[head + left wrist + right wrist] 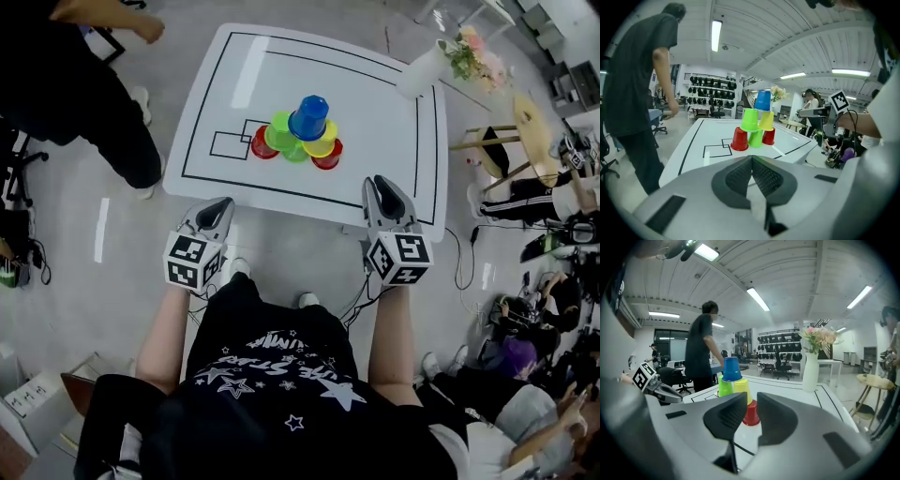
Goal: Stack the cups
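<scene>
Coloured cups (298, 136) are stacked in a pyramid on a white, black-lined bench (384, 159) over a grey floor (112, 234). At its near edge, the left gripper (223, 202) is clenched empty and the right gripper (380, 181) is slightly parted, released.

Head cam: above the person, facing steeply down. Whole table (375, 122) in frame at mid distance, left gripper (222, 202) and right gripper (380, 181) at its near edge.

Left gripper cam: mounted behind its own jaws, low, looking along them across the table. The cup pyramid (302, 131) is dead ahead past the tips, well apart.

Right gripper cam: same mount, same low angle. Cup pyramid ahead, slightly left of the jaw gap, partly behind the jaw on that side.

Overlap: all three share the cup pyramid and the table. Left cam catches the right gripper right of its jaws; right cam catches the left gripper left of its jaws.
</scene>
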Tool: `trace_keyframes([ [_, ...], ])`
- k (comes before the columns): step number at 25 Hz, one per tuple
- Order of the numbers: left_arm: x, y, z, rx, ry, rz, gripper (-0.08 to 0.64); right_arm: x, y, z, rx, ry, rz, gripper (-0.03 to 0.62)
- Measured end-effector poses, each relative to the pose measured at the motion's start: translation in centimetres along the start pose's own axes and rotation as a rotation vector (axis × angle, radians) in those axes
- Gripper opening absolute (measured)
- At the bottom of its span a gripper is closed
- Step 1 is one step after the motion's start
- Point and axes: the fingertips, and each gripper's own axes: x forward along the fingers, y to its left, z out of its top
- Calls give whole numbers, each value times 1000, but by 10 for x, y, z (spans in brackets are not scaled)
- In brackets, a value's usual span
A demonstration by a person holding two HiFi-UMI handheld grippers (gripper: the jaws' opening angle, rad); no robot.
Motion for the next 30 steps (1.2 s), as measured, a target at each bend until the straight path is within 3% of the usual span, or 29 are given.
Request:
trace_keyframes([
  [3,-7,-30,1,-26,-20,51,11,-14,-16,-5,-17,9,39,5],
  [15,-33,-142,-14,-65,-69,203,11,-75,-38,-37,-104,24,235,3],
  [27,-76,-206,-23,-122,-144,288,11,-119,-14,-64,-179,60,393,3],
  [30,-87,-214,-28,-179,-163,312,11,-128,-6,-78,-195,79,427,3],
])
